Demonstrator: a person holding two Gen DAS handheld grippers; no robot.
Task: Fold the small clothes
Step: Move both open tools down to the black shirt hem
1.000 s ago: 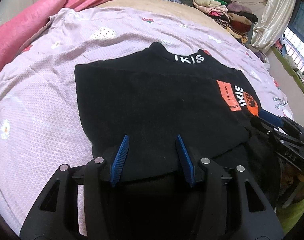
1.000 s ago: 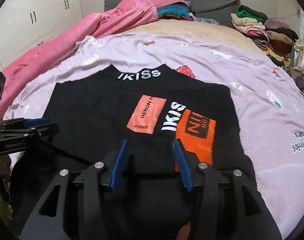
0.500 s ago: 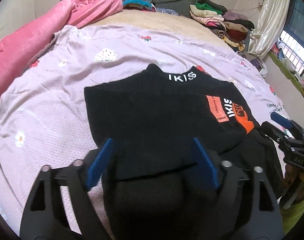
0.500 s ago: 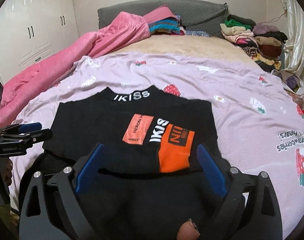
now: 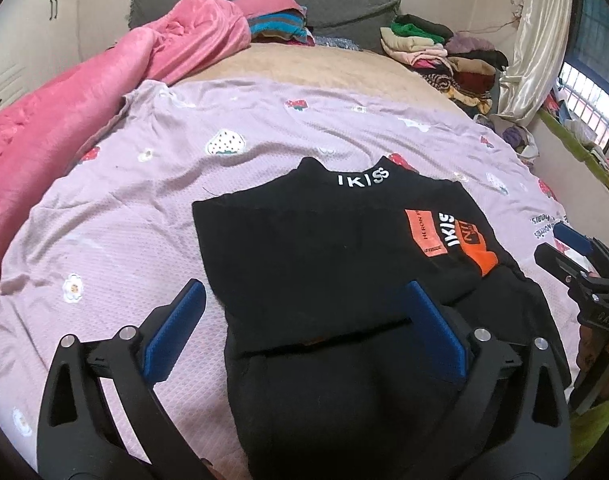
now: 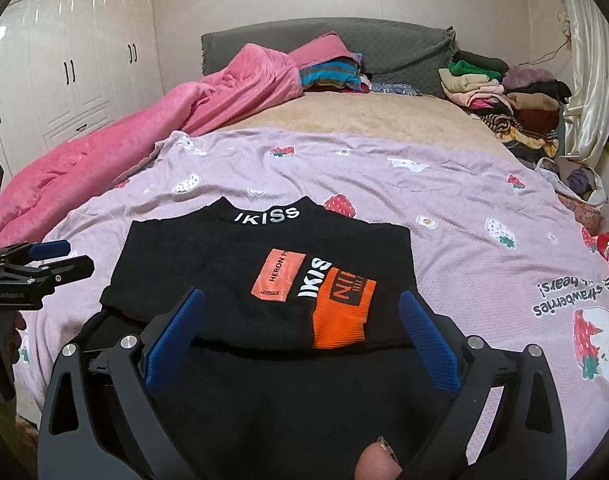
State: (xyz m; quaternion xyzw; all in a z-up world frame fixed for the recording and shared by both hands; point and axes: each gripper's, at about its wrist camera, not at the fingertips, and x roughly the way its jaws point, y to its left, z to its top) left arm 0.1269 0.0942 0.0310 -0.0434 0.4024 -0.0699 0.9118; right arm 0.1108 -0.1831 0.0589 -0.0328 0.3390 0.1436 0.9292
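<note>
A black sweater (image 5: pixel 304 248) with a white "IKISS" collar lies on the bed, its lower half and an orange-patched sleeve (image 6: pixel 336 316) folded over its front. My left gripper (image 5: pixel 304 292) hovers above the sweater's near left edge. Its jaws are opening wide, and the pads (image 5: pixel 172 328) touch no cloth. My right gripper (image 6: pixel 302 300) hangs above the near right part, by the orange cuff. Its jaws are also opening, with the fabric below them and free. Each gripper shows at the edge of the other's view: the right gripper (image 5: pixel 576 248) and the left gripper (image 6: pixel 52 256).
A lilac strawberry-print sheet (image 5: pixel 124 220) covers the bed under the sweater. A pink blanket (image 5: pixel 84 120) is heaped along the left side. Stacked folded clothes (image 5: pixel 444 52) sit at the far right by a curtain (image 5: pixel 536 32). White wardrobes (image 6: pixel 64 60) stand at the left.
Both grippers have let go of the sweater's folded edge and spread their jaws wide. Both have risen and drawn back, so more of the bed shows.
</note>
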